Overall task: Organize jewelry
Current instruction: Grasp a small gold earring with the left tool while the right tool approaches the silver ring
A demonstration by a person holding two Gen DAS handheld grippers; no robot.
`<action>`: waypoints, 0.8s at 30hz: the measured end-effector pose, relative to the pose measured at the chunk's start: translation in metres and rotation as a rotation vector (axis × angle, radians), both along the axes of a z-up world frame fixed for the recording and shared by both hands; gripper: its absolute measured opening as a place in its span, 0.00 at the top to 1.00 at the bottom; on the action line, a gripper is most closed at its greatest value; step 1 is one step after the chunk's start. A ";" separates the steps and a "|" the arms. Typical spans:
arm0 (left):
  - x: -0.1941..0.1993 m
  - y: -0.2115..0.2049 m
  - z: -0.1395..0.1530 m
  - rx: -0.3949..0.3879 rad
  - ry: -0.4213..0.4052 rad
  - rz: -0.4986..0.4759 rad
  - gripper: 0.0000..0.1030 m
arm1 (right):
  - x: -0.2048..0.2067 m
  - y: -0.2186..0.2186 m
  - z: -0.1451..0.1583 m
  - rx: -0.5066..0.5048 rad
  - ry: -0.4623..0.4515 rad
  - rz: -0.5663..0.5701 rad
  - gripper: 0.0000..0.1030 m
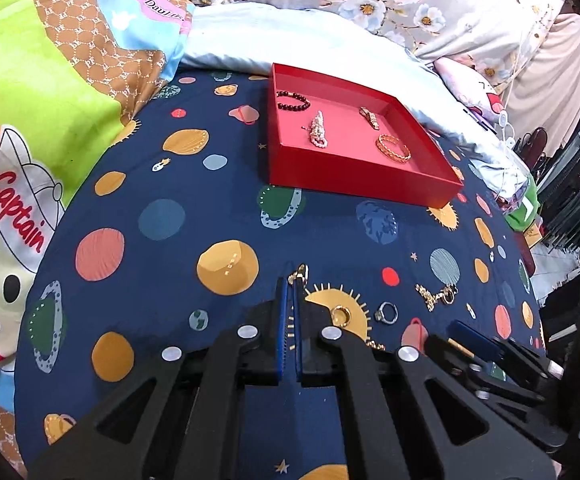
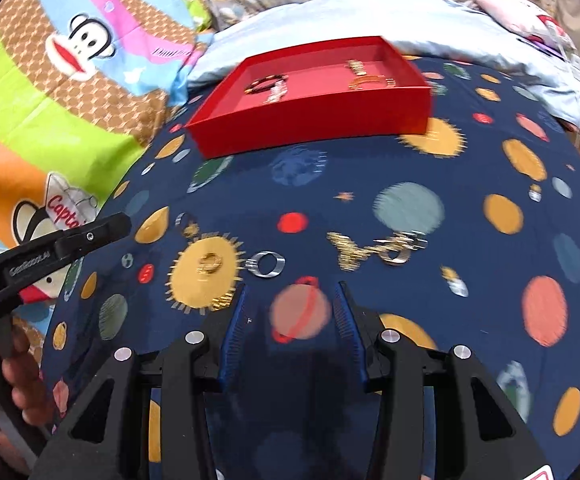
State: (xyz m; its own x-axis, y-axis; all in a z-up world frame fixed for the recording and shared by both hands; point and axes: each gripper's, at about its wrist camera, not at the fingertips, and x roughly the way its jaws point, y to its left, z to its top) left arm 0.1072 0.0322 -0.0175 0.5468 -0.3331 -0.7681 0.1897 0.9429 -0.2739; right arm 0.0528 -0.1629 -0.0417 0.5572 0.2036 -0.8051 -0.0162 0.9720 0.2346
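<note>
Left wrist: gold chain [image 1: 298, 273] between hand-held gripper [image 1: 291, 280] fingertips

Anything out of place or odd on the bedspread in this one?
Yes: a gold ring, a silver ring and a gold chain piece lie loose on the bedspread, outside the red tray. The left claw pinches a small gold piece.

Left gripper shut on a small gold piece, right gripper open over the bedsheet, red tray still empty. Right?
Not quite: the red tray already holds four pieces, including a dark bead bracelet, as the left wrist view shows. The left gripper is shut on the small gold piece; the right gripper is open.
</note>
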 end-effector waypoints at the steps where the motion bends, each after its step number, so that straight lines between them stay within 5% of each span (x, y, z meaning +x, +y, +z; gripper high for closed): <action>1: -0.001 0.000 0.000 0.000 0.000 -0.004 0.98 | 0.004 0.007 -0.002 -0.004 0.002 0.016 0.58; 11: -0.001 -0.006 -0.008 -0.005 0.017 -0.038 0.96 | 0.028 0.021 -0.014 -0.023 0.019 0.027 0.58; 15: 0.010 -0.020 -0.013 0.008 0.005 -0.050 0.73 | 0.031 0.021 -0.017 -0.031 0.020 0.029 0.58; 21: 0.031 -0.035 -0.029 0.024 0.028 -0.064 0.74 | 0.031 0.020 -0.015 -0.028 0.023 0.029 0.58; 24: 0.037 -0.034 -0.035 0.011 0.047 -0.062 0.96 | 0.031 0.021 -0.015 -0.025 0.021 0.036 0.58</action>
State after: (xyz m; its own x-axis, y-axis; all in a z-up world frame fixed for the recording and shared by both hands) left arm 0.1438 -0.0017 -0.0526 0.4885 -0.3563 -0.7965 0.2350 0.9328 -0.2731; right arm 0.0842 -0.1416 -0.0566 0.5328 0.2033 -0.8214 -0.0468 0.9763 0.2112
